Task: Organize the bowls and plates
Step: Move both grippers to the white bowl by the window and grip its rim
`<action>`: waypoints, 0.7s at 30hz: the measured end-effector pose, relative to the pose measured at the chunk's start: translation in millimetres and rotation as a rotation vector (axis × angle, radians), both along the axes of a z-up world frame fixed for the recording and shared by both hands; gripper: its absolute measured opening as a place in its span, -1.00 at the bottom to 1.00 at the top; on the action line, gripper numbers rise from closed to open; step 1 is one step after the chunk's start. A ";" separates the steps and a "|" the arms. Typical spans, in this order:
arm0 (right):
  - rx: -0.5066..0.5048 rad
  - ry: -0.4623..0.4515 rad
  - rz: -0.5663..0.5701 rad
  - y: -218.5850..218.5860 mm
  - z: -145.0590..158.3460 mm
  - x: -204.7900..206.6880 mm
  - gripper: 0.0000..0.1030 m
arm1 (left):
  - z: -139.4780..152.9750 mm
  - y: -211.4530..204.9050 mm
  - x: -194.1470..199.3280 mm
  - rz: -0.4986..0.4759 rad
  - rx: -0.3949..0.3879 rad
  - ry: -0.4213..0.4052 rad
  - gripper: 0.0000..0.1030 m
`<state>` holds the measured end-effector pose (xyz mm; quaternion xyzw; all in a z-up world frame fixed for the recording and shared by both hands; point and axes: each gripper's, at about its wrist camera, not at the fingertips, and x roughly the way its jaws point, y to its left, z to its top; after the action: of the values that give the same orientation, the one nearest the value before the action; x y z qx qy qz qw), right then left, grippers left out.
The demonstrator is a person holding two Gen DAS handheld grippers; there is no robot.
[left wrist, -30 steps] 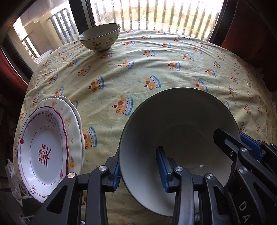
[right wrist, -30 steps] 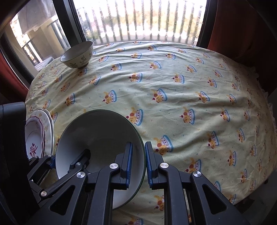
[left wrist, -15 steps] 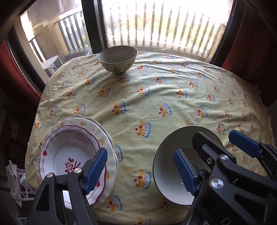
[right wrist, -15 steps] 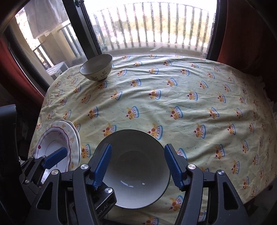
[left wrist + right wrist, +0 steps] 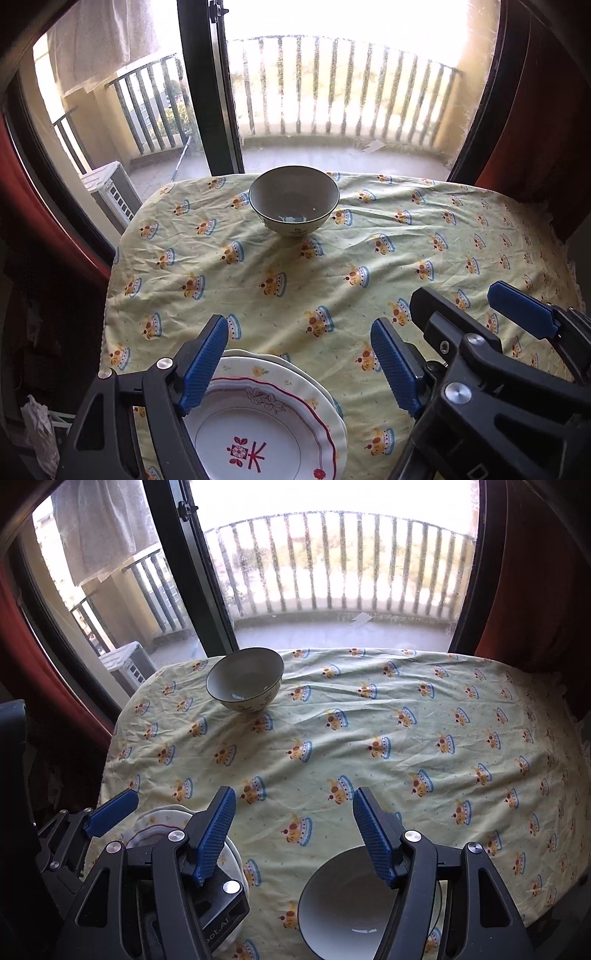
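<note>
A white bowl with a dark rim (image 5: 347,904) sits on the tablecloth at the near edge, under my right gripper (image 5: 295,834), which is open and empty above it. My left gripper (image 5: 299,362) is open and empty above a stack of flowered plates (image 5: 273,424) at the near left; the plates also show in the right wrist view (image 5: 162,827). A second, leaf-patterned bowl (image 5: 293,199) stands upright at the table's far side, also visible in the right wrist view (image 5: 245,679). The near white bowl is hidden in the left wrist view behind the right gripper's body (image 5: 498,387).
The table wears a yellow cloth with crown prints (image 5: 369,258). Behind it are a window frame (image 5: 207,92), a balcony railing (image 5: 332,85) and red curtains (image 5: 546,110). The table's left edge drops off near the plates.
Both grippers have let go of the white bowl, opened wide and drawn back and up. The bowl now rests on the cloth. The view has risen to show the window.
</note>
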<state>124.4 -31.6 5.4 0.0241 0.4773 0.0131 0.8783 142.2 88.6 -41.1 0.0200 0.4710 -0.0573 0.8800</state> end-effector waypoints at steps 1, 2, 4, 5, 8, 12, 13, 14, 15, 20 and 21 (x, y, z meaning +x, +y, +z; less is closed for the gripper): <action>-0.002 -0.005 -0.012 5.8 2.1 5.0 0.35 | 2.3 5.0 5.7 -0.008 -0.002 -0.010 0.58; -0.009 -0.015 -0.022 11.3 4.5 9.3 0.35 | 4.8 9.2 11.4 -0.013 0.001 -0.020 0.58; -0.034 -0.049 -0.042 22.0 10.2 17.9 0.35 | 9.2 18.0 23.0 -0.016 0.001 -0.033 0.58; -0.035 -0.054 -0.045 26.2 12.5 24.0 0.35 | 11.4 22.1 28.8 -0.012 -0.003 -0.036 0.58; -0.013 -0.038 -0.029 36.0 15.5 44.7 0.35 | 15.5 32.8 46.3 0.002 -0.018 -0.042 0.58; -0.039 -0.064 -0.015 47.9 21.4 70.6 0.38 | 16.7 41.4 70.0 0.041 -0.049 -0.038 0.57; -0.053 -0.051 -0.027 49.0 21.5 77.9 0.46 | 16.5 41.9 76.3 0.046 -0.055 -0.033 0.57; -0.061 -0.048 -0.040 49.1 21.6 84.2 0.54 | 16.5 41.9 82.0 0.050 -0.059 -0.034 0.57; -0.065 -0.052 -0.045 49.0 22.1 89.9 0.56 | 16.5 41.0 86.7 0.059 -0.056 -0.039 0.57; -0.054 -0.055 -0.006 45.1 16.4 122.3 0.57 | 10.3 37.0 112.9 0.100 -0.028 -0.052 0.57; -0.057 -0.055 -0.003 43.7 14.4 128.4 0.57 | 8.2 35.5 118.0 0.111 -0.022 -0.055 0.57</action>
<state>252.8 12.1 19.8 -0.0003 0.4531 -0.0012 0.8915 260.2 124.1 -33.0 -0.0141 0.4463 -0.0129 0.8947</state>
